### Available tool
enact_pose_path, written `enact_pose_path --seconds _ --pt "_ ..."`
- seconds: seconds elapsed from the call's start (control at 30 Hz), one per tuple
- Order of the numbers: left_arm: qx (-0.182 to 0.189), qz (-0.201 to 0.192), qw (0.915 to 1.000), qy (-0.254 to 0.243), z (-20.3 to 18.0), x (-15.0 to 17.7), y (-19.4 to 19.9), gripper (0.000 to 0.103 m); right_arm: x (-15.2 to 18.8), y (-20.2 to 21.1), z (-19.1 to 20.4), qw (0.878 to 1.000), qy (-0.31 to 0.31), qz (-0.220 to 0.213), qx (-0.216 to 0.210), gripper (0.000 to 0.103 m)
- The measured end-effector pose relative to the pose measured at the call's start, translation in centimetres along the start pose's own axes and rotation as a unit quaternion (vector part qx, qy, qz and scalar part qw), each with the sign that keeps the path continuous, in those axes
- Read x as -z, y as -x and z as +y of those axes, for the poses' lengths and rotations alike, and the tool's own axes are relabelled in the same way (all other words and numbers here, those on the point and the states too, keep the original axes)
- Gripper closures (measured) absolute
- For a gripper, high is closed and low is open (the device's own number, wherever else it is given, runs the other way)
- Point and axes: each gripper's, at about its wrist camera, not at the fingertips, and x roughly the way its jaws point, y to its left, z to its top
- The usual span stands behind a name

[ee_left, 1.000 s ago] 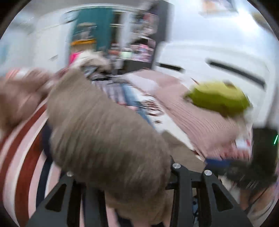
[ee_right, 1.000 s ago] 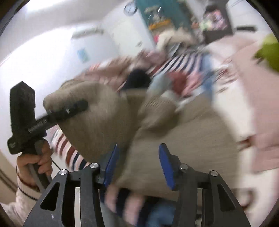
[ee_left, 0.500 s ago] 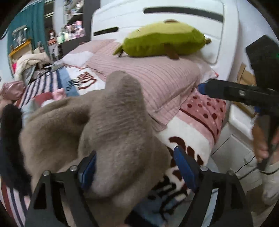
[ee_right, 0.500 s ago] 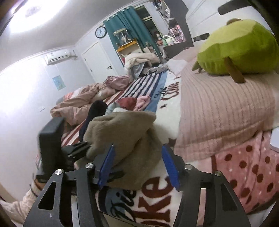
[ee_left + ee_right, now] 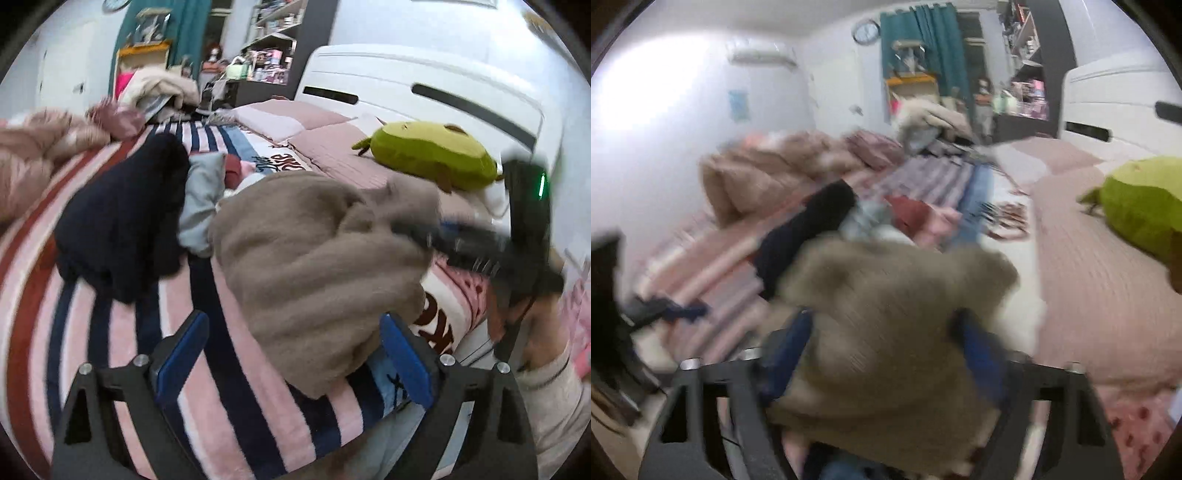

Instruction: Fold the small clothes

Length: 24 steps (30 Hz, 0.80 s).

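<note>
A taupe knit sweater point(image 5: 317, 251) lies bunched in a heap on the striped bed blanket point(image 5: 110, 350). My left gripper point(image 5: 293, 354) stands wide, its jaws still opening. The sweater's near hem hangs between the blue pads point(image 5: 181, 354), and neither pad presses on it. My right gripper point(image 5: 884, 347) is blurred. Its jaws are closing on the sweater point(image 5: 886, 314), whose cloth fills the gap and bulges over both fingers. In the left wrist view the right gripper point(image 5: 436, 232) reaches in at the sweater's right side. The left gripper point(image 5: 672, 308) shows dimly at the left edge of the right wrist view.
A navy garment point(image 5: 122, 221) and a grey-blue one point(image 5: 201, 203) lie left of the sweater, with red and pink pieces behind. A green plush point(image 5: 432, 155) rests on the pink ribbed cover by the white headboard point(image 5: 443, 99). A person's hand point(image 5: 535, 332) grips the right tool.
The left gripper let go of the sweater, opened wide and drew back; the sweater now rests in a heap on the bed. The right gripper closed in on the sweater's near edge.
</note>
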Motion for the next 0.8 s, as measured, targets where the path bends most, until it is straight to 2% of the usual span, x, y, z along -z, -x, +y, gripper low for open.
enact_pose_path --seconds 0.13,0.2,0.27,0.3,0.37,0.43,0.47,0.53,0.57,0.7,0.8 --pt "0.042 0.004 0.9983 0.041 0.8 0.0 -2.5 0.011 6.2 -1.3 -4.1 0.995 -0.085 0.055 0.007 0.072" --pt "0.053 0.01 0.9971 0.053 0.7 -0.3 -4.0 0.011 8.0 -1.1 -5.3 0.991 -0.121 0.055 -0.01 0.072" --pt "0.064 0.016 0.9961 0.059 0.2 -0.8 -5.3 0.011 8.0 -0.5 -5.9 0.989 -0.13 0.059 -0.026 0.071" --pt "0.069 0.017 0.9958 0.058 0.0 -1.0 -5.7 0.011 7.5 -0.3 -5.9 0.99 -0.125 0.062 -0.03 0.07" --pt "0.073 0.018 0.9956 0.056 -0.1 -1.3 -6.1 0.011 5.4 1.2 -6.4 0.992 -0.111 0.052 -0.034 0.056" --pt "0.068 0.026 0.9958 0.055 -0.1 -1.4 -6.5 0.011 3.2 2.8 -6.7 0.995 -0.092 0.024 -0.026 0.034" --pt "0.07 0.028 0.9955 0.058 0.0 -1.3 -6.8 0.011 1.4 3.6 -6.9 0.997 -0.073 0.008 -0.027 0.029" --pt "0.081 0.029 0.994 0.068 0.3 -1.2 -7.0 0.011 -1.2 3.6 -6.8 0.998 -0.044 0.007 -0.051 0.016" --pt "0.084 0.029 0.9934 0.073 0.4 -1.2 -7.0 0.011 -3.0 2.7 -6.7 0.996 -0.024 0.022 -0.086 0.015" --pt "0.074 0.035 0.9947 0.062 0.0 -1.4 -7.0 0.011 -6.9 -2.6 -6.6 0.986 -0.013 0.062 -0.157 0.015" --pt "0.069 0.038 0.9951 0.06 -0.2 -1.4 -7.0 0.011 -8.2 -9.1 -5.5 0.961 -0.011 0.152 -0.23 0.017"
